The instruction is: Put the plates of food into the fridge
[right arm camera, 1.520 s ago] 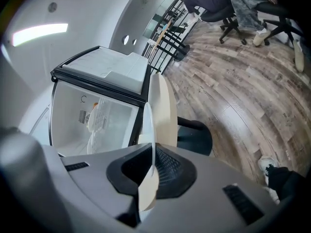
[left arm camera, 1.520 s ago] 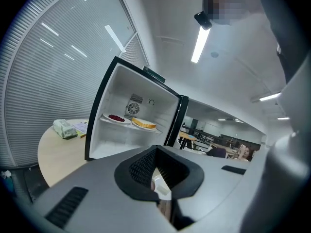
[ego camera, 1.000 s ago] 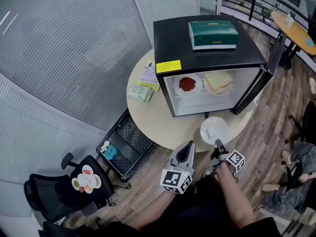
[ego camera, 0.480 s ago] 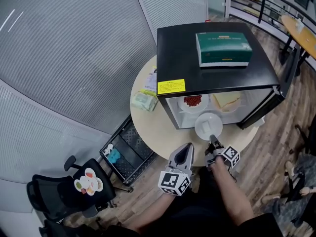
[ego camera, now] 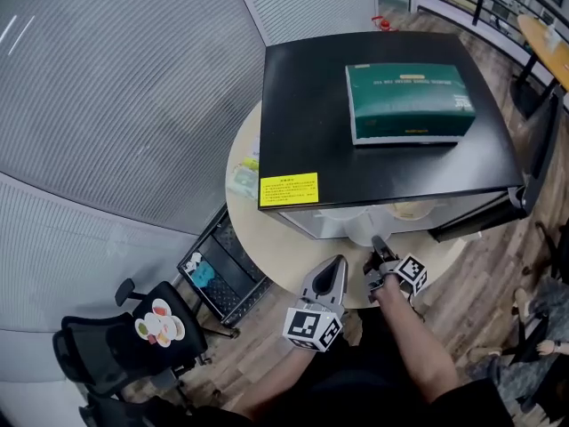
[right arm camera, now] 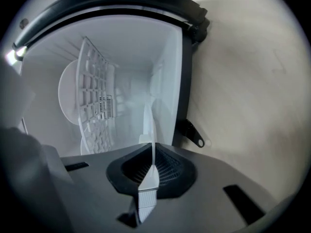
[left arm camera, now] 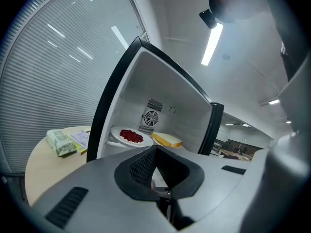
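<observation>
In the head view, my right gripper [ego camera: 380, 249] is at the open near side of the black mini fridge [ego camera: 302, 105], with my left gripper [ego camera: 336, 269] just left of it.

The left gripper view shows my jaws together on nothing. A plate of red food [left arm camera: 130, 136] and a sandwich [left arm camera: 167, 140] sit on the fridge shelf.

In the right gripper view, my jaws pinch the rim of a white plate [right arm camera: 148, 130], seen edge-on inside the fridge opening near the wire shelf [right arm camera: 97, 96].
</observation>
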